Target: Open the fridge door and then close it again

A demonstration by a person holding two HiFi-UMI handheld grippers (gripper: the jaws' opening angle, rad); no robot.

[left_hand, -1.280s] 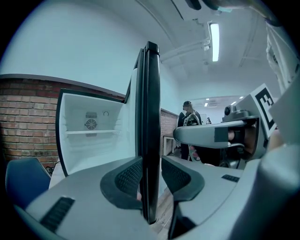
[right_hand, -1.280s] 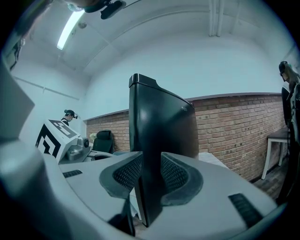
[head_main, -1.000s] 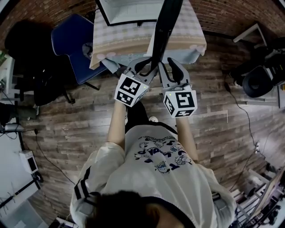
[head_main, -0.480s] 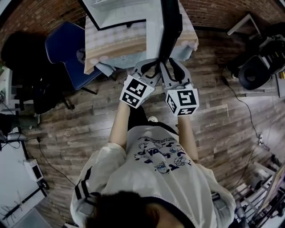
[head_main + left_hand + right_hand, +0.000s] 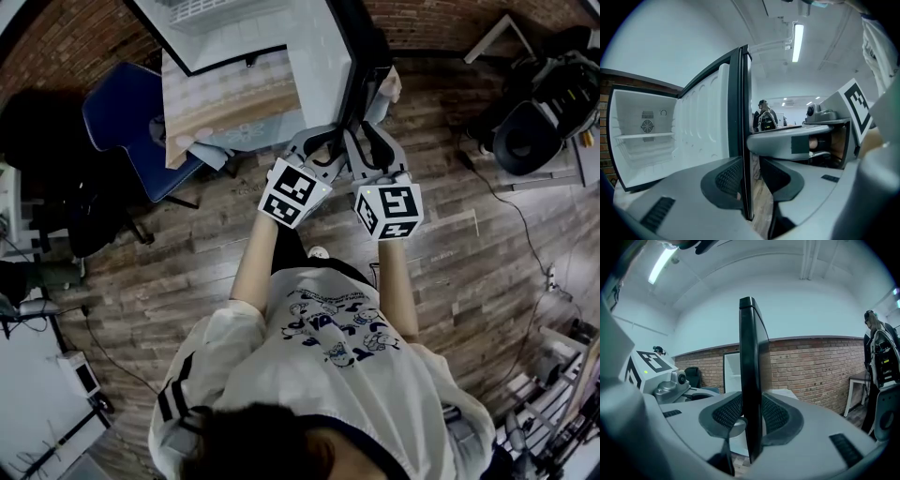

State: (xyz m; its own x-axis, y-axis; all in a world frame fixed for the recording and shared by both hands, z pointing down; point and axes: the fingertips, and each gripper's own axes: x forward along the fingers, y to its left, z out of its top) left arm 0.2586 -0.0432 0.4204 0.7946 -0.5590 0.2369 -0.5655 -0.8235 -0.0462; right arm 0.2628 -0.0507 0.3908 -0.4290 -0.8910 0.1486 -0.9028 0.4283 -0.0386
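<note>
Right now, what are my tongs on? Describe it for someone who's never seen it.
Against the brick wall stands an open white fridge. Swung out from it is the fridge door, a tall thin slab; the right tongs clamp its edge, the left tongs straddle it. Its black outer face sets it apart from the white fridge.

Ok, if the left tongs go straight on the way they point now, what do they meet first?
The fridge door: its edge stands between the left tongs, with a gap on one side. Pushing on would probably just seat the door deeper between them; nothing else looks nearer.
</note>
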